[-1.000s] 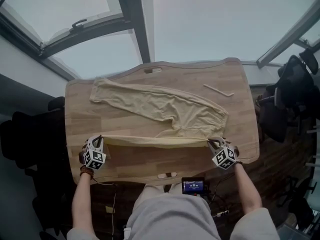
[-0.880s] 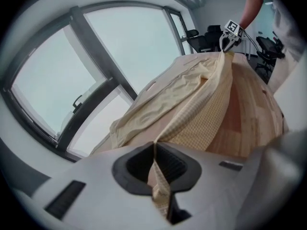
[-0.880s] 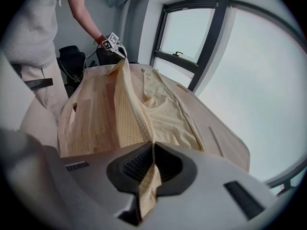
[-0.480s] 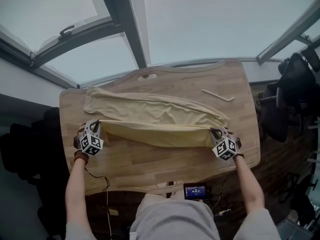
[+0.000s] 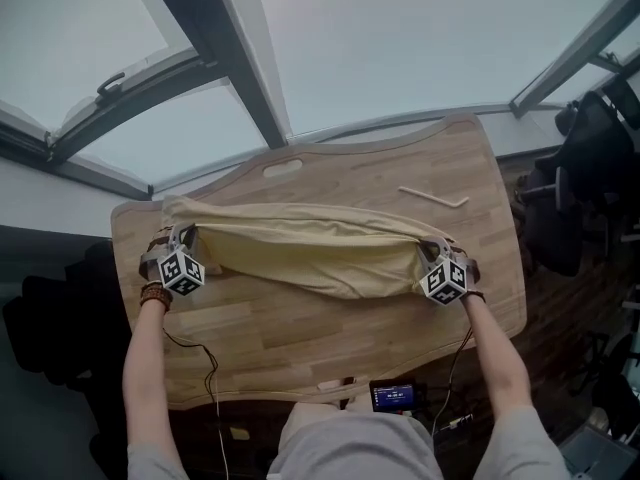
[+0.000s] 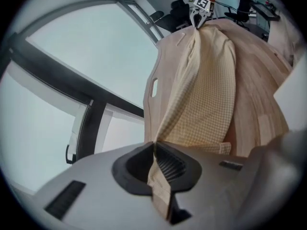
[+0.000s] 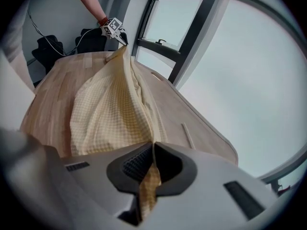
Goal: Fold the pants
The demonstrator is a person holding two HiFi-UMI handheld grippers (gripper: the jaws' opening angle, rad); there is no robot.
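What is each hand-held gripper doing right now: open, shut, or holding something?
Left hand-held gripper: shut on the pants.
Right hand-held gripper: shut on the pants.
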